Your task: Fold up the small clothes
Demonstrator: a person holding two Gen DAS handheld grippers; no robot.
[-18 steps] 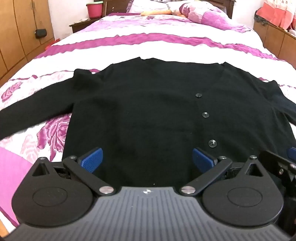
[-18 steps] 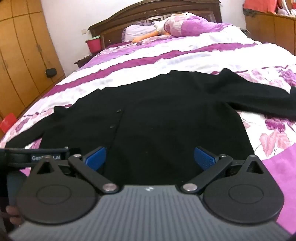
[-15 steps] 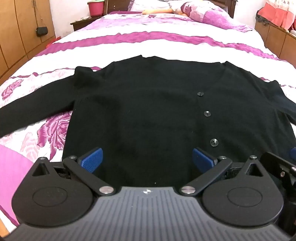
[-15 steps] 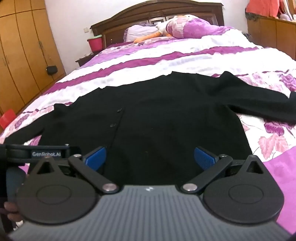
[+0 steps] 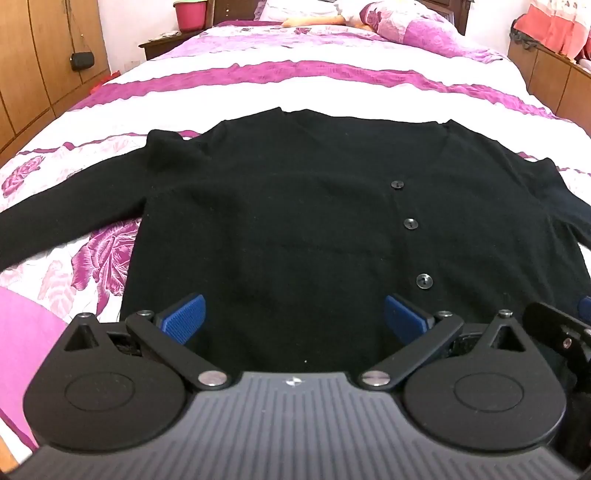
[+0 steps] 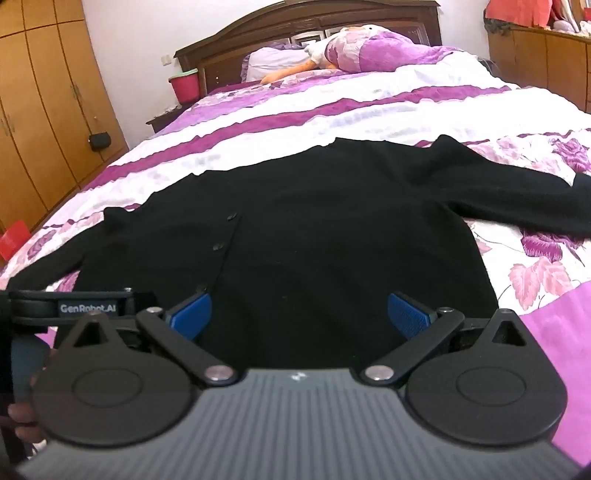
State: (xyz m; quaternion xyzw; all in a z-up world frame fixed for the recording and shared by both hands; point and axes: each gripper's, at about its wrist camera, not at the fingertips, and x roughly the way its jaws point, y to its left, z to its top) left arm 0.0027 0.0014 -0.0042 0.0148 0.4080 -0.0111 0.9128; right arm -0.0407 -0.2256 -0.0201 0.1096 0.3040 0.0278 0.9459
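Note:
A black buttoned cardigan [image 5: 288,221] lies flat on the bed, front up, sleeves spread to both sides; it also shows in the right wrist view [image 6: 332,236]. My left gripper [image 5: 293,319] is open and empty, over the left part of the cardigan's near hem. My right gripper [image 6: 301,314] is open and empty, over the right part of the hem. Part of the right gripper [image 5: 554,332] shows at the right edge of the left wrist view. The left gripper's body [image 6: 74,306] shows at the left of the right wrist view.
The bed has a purple and white flowered cover [image 5: 314,96]. A stuffed toy and pillows [image 6: 354,51] lie at the wooden headboard [image 6: 295,26]. A pink bucket [image 6: 186,86] stands on a nightstand. Wooden wardrobes [image 6: 44,110] stand left, cabinets [image 5: 554,81] right.
Both grippers have tilted slightly, so the cardigan sits a little lower in each view. Their jaws stay open. The cardigan has not moved.

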